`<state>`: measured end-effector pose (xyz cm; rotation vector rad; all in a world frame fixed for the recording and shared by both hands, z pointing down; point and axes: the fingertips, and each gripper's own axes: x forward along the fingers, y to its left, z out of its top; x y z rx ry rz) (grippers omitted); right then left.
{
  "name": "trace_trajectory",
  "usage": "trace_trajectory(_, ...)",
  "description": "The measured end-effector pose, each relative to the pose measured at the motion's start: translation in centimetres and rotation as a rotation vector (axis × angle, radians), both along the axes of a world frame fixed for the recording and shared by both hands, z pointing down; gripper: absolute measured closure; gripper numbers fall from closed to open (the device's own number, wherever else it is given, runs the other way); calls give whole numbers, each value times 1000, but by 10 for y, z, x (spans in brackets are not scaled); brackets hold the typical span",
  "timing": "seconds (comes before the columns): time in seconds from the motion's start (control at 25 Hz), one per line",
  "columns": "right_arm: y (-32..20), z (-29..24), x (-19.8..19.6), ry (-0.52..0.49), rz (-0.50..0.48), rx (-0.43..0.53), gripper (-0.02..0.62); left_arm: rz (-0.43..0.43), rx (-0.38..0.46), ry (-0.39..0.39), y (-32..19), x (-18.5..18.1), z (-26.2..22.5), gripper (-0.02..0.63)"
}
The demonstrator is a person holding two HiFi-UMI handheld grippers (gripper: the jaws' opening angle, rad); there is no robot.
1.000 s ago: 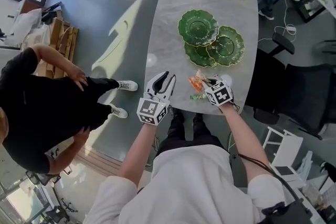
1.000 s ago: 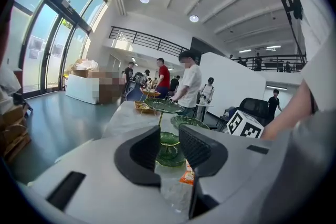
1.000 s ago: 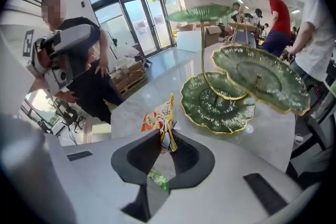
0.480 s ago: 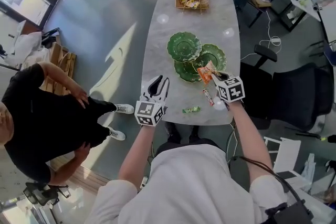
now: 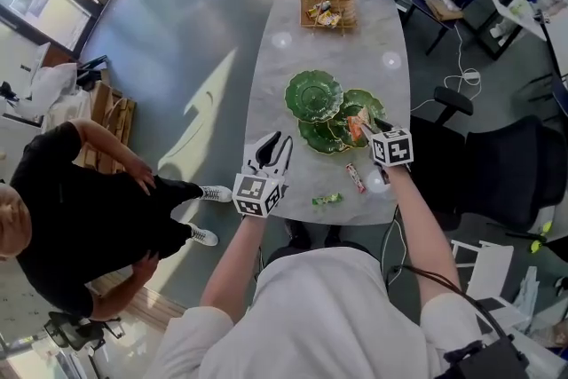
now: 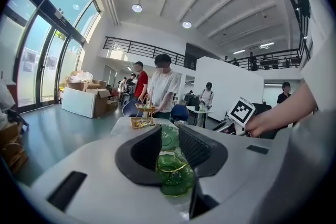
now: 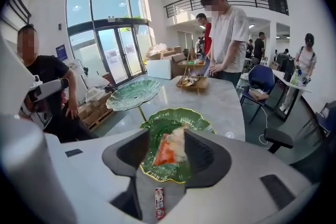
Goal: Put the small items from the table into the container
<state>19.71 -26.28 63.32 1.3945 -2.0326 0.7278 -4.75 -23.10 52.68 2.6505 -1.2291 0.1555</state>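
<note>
While jaws of the right gripper (image 5: 365, 130) are opening round one orange packet (image 7: 170, 149), the marble table (image 5: 328, 49) on grey floor (image 5: 177, 31) bears three green plates (image 5: 313, 95), with two wrappers (image 5: 355, 178) at six o'clock of them; the left gripper (image 5: 273, 143) has its jaws apart and empty.

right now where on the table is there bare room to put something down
Bare marble lies between the basket and the green plates, and along the left edge beside those plates. Crowded: the plates overlap mid-table, the right gripper hangs over them, jaws opening, an orange packet between them, and a red stick and green wrapper sit near the front edge.
</note>
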Motion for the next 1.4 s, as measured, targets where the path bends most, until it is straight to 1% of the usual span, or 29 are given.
trace_trajectory(0.04,-2,1,-3,2,-8,-3,359,1,-1,-2,-2,-1,1,509)
trace_trajectory(0.08,-2,3,-5,10,-19,-6,347,3,-3,-3,-2,-1,3,509)
trace_trajectory(0.24,2,4,-9,51,-54,0,347,8,-5,2,-3,0,6,509)
trace_trajectory(0.56,12,-9,-3,37,-66,34,347,24,32,-16,-2,15,-3,509)
trace_trajectory(0.6,14,-13,-4,25,-69,46,347,24,36,-19,-1,17,-5,509)
trace_trajectory(0.68,22,-28,-14,-35,-81,85,347,22,43,-14,1,17,-10,509)
trace_trajectory(0.76,35,-49,-31,-102,-105,149,348,22,56,4,7,17,-18,509)
trace_trajectory(0.8,42,-60,-40,-116,-117,189,350,24,62,15,10,17,-22,509)
trace_trajectory(0.84,48,-69,-47,-117,-126,232,369,27,65,26,13,18,-24,509)
trace_trajectory(0.96,60,-94,-59,-91,-134,349,518,39,70,46,20,22,-30,511)
trace_trajectory(1.0,63,-101,-60,-87,-128,379,556,44,75,47,22,23,-33,511)
trace_trajectory(1.04,65,-109,-61,-90,-120,403,573,51,80,47,24,25,-35,511)
trace_trajectory(1.08,68,-117,-62,-100,-111,425,583,58,86,46,26,27,-38,511)
trace_trajectory(1.2,80,-140,-66,-141,-108,478,583,79,106,43,33,31,-44,514)
trace_trajectory(1.28,88,-152,-72,-153,-126,502,583,87,117,47,38,32,-47,598)
trace_trajectory(1.4,95,-161,-77,-141,-144,522,583,90,124,58,44,31,-49,598)
